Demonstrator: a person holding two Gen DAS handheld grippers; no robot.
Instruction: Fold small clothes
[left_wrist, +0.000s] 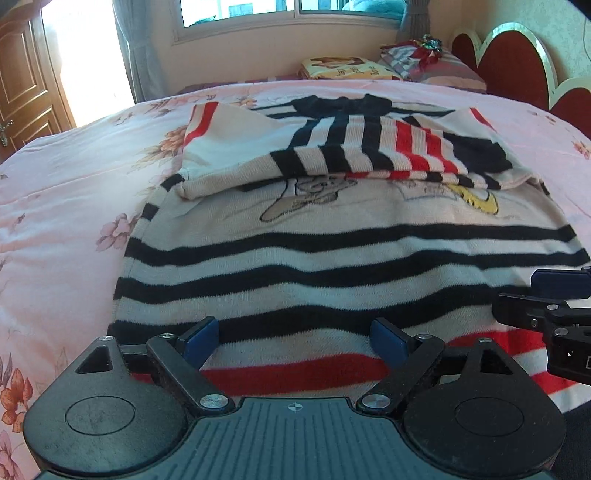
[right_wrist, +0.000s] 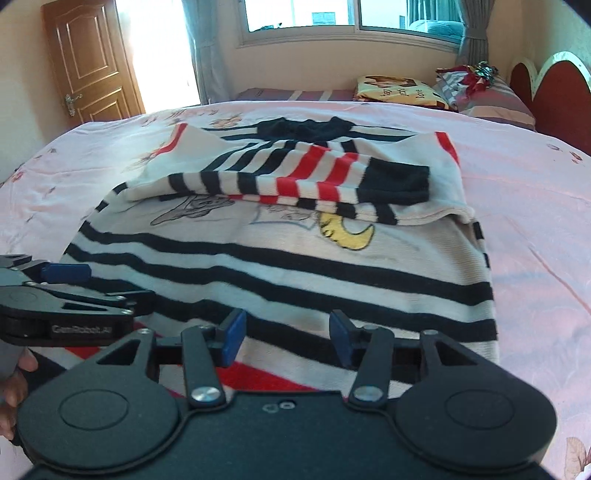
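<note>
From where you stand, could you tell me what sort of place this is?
Most likely a home bedroom: the striped sweater lies on a bed with a pink floral sheet, pillows by a red headboard, and a wooden door.

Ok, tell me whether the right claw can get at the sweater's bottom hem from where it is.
Probably yes: the right claw hangs open just above the sweater, near its hem, with nothing between them; the left claw sits off to the side.
</note>
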